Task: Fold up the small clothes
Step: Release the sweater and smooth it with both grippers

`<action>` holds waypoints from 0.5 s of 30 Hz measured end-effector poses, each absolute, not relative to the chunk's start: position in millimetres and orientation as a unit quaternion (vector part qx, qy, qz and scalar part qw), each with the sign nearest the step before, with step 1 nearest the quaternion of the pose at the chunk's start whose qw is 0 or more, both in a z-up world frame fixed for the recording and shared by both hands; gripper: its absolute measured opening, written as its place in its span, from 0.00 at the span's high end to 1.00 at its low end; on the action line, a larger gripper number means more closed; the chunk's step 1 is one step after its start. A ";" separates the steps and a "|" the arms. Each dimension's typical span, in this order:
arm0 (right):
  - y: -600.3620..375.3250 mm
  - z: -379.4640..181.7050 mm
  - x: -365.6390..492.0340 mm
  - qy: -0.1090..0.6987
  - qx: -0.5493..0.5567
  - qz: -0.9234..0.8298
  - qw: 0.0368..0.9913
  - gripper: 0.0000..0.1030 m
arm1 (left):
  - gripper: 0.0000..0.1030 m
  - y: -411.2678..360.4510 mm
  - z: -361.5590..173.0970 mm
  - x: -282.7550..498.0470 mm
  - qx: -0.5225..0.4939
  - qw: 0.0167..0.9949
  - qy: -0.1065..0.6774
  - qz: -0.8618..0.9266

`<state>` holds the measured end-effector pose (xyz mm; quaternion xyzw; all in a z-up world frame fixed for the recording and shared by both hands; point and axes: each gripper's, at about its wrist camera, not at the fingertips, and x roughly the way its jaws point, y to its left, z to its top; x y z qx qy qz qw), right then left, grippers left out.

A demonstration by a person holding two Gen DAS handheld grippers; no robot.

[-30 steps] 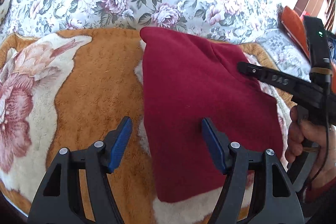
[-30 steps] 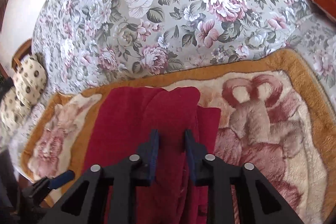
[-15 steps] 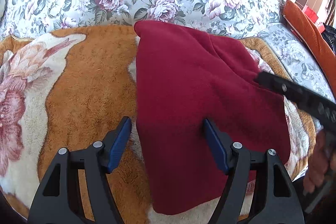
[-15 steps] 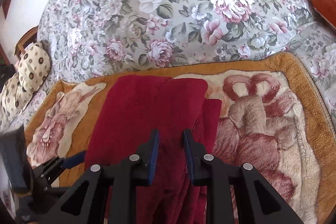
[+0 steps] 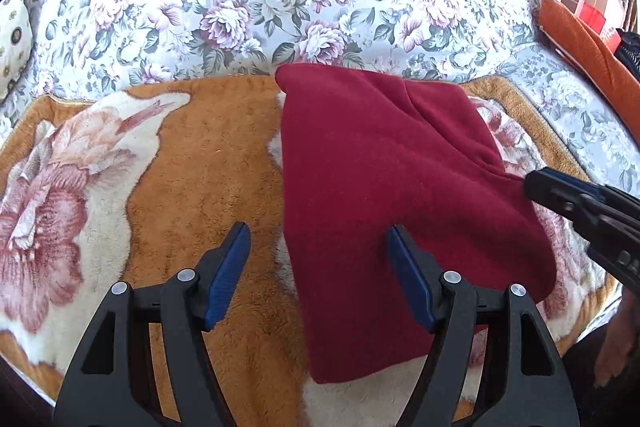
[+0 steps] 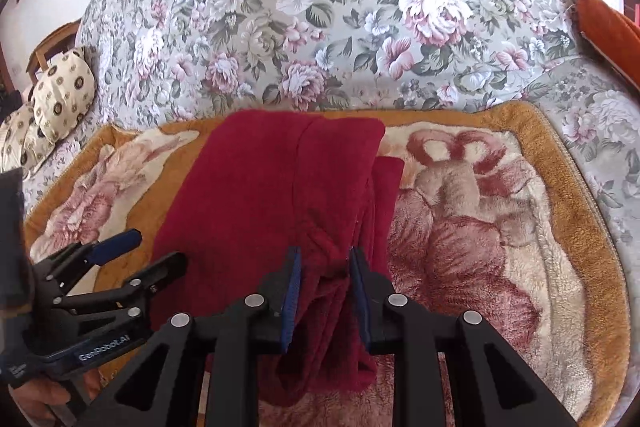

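A dark red fleece garment lies partly folded on a brown and cream floral blanket. It also shows in the right wrist view. My left gripper is open and empty, just above the garment's near left edge. It shows at lower left in the right wrist view. My right gripper is shut on a bunched fold of the garment at its right side. Its fingers reach in from the right in the left wrist view.
The blanket lies on a floral-covered sofa. An orange cushion is at the far right. A cream patterned pillow sits at the far left. The blanket's near edge drops off close below the grippers.
The right gripper has pulled back toward the near right with the fold still in it. The left gripper stays open and has shifted slightly left over the garment's edge.
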<state>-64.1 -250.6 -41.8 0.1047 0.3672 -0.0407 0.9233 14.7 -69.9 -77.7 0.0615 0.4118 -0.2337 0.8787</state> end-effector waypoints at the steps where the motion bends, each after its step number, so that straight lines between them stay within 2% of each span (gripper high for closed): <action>1: -247.4 -36.4 -70.5 0.355 0.101 -0.043 0.928 0.76 | 0.31 -67.9 -74.8 14.4 0.055 0.880 0.411 -0.233; 7: -229.2 -21.2 -91.5 0.321 0.089 -0.071 0.940 0.67 | 0.30 -61.5 -54.1 2.1 0.045 0.899 0.377 -0.220; 15: -227.4 -22.2 -94.3 0.323 0.108 -0.097 0.935 0.66 | 0.30 -60.1 -43.2 -10.6 0.060 0.907 0.355 -0.219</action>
